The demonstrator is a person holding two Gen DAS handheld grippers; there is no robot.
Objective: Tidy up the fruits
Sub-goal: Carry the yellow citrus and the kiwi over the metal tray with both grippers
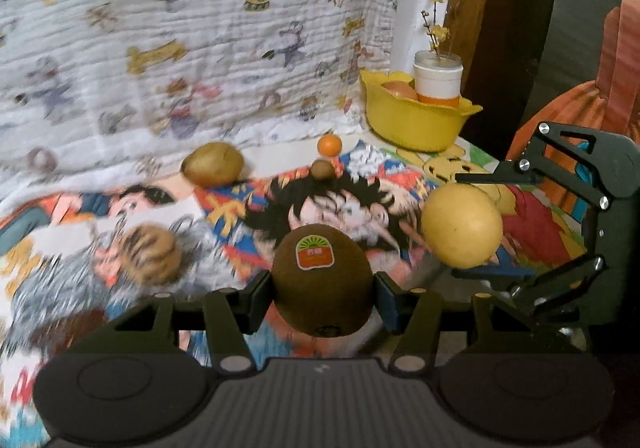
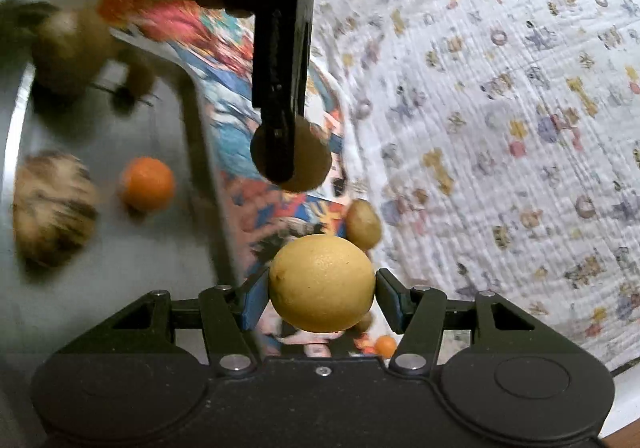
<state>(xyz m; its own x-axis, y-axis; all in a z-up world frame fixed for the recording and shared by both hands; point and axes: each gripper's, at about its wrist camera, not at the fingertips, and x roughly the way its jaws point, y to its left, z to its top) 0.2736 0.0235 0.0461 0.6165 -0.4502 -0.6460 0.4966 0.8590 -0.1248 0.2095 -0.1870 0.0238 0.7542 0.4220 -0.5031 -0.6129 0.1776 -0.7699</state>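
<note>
Fruits sit in both our tongs: the left gripper [image 1: 324,284] is clamped on a brown fuzzy kiwi with an orange-green sticker [image 1: 322,282], and the right gripper [image 2: 322,290] grasps a round yellow citrus fruit [image 2: 322,283].

Only our left wrist view shows, going left to right, a blurred striped brown fruit [image 1: 150,254] at 9 o'clock on the cartoon-printed mat [image 1: 224,208], a tan oval fruit [image 1: 213,163] at 11, a small brown fruit [image 1: 322,169] and a small orange mandarin [image 1: 329,145] at 12, and a yellow plastic bowl [image 1: 416,120] at 1 o'clock by the mat's far corner, with a white cup of dried yellow flowers [image 1: 437,82] standing at it.

Only our right wrist view shows a grey tray [image 2: 120,248] at 9 o'clock, holding a blurred striped fruit [image 2: 54,206] and an orange [image 2: 147,184]; its rim meets the mat. The white printed quilt [image 2: 500,128] lies open from 12 to 3 o'clock.
</note>
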